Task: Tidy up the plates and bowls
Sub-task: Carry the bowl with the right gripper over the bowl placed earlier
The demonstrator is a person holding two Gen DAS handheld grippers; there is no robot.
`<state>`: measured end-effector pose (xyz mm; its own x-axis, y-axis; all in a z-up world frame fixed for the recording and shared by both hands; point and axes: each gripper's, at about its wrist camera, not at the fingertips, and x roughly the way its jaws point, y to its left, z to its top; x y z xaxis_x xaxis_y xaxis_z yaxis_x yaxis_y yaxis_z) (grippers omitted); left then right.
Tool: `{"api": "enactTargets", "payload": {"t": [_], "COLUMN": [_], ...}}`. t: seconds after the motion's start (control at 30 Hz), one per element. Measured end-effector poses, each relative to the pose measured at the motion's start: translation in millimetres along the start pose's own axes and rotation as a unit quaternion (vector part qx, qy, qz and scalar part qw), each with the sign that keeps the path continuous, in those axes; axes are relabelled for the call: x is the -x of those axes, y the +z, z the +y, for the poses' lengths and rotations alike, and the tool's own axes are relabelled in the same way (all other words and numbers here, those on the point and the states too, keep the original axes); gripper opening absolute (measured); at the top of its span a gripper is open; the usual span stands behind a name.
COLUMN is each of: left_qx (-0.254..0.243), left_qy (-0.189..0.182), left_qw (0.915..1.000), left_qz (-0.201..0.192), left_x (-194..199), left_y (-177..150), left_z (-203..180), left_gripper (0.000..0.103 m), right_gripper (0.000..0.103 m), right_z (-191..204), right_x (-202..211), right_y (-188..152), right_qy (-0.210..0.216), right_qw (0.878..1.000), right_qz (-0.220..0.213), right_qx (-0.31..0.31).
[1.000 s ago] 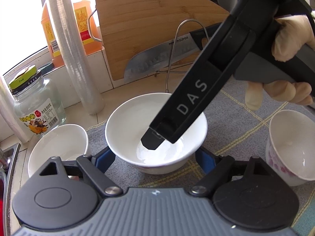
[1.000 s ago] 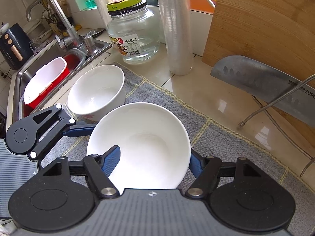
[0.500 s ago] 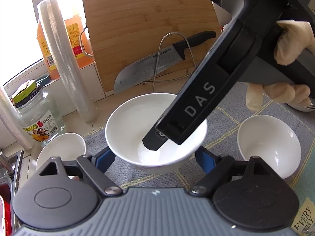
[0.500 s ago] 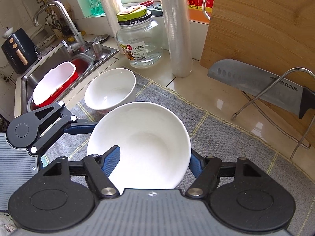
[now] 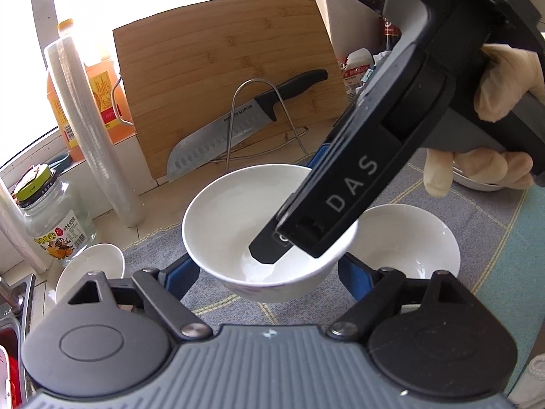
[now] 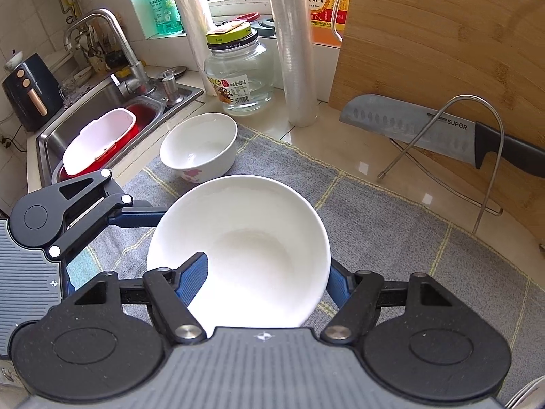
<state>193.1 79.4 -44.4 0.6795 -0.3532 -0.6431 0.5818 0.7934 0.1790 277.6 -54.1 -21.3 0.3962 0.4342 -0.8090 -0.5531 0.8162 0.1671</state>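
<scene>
Both grippers had carried the white bowl [image 6: 245,238] upward and to the right since a second earlier, so that it hung clear above the grey mat [image 6: 374,211] instead of sitting low over it.

In the left wrist view, going left to right, the glass jar [image 5: 54,218] and the small bowl [image 5: 92,262] had slid further down into the left corner. The cutting board [image 5: 218,78] and the knife [image 5: 238,126] on its wire stand had shrunk back and come fully into view. At the right, the flower-patterned cup seen earlier had gone out of frame, and a second white bowl [image 5: 408,238] sat on the mat just behind the held one.

The left gripper [image 5: 269,272] clasped the held bowl from outside, its blue pads against both flanks. The right gripper [image 6: 265,279] pinched the same bowl's near rim, one finger inside and the other outside. A gloved hand [image 5: 494,119] held the right gripper's handle.
</scene>
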Motion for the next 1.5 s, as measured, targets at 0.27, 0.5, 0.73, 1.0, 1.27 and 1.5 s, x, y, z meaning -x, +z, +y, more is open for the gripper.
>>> {"api": "enactTargets", "payload": {"t": [0.27, 0.5, 0.73, 1.0, 1.27, 1.5], "left_qx": [-0.016, -0.03, -0.042, -0.046, -0.047, -0.044], "left_qy": [-0.021, -0.049, -0.081, -0.107, -0.115, -0.119], "left_qw": [0.9996, 0.9983, 0.9958, 0.9932, 0.9921, 0.9915], "left_qz": [-0.006, -0.013, -0.012, 0.004, 0.019, 0.032], "left_x": [0, 3, 0, -7, -13, -18], "left_y": [5, 7, 9, 4, 2, 1], "left_z": [-16, -33, -49, -62, -66, -65], "left_gripper": [0.088, 0.088, 0.088, 0.088, 0.087, 0.087], "right_gripper": [0.077, 0.077, 0.077, 0.077, 0.077, 0.077], "right_z": [-3, -6, -11, -16, -20, -23], "right_x": [21, 38, 53, 55, 48, 41], "right_y": [-19, -38, -58, -75, -82, -84], "right_qy": [-0.02, -0.044, -0.066, -0.077, -0.077, -0.073], "right_qw": [1.0, 0.998, 0.996, 0.993, 0.993, 0.992], "right_qz": [-0.011, -0.014, -0.013, -0.003, 0.005, 0.015], "right_qx": [-0.021, -0.04, -0.063, -0.084, -0.095, -0.098]}}
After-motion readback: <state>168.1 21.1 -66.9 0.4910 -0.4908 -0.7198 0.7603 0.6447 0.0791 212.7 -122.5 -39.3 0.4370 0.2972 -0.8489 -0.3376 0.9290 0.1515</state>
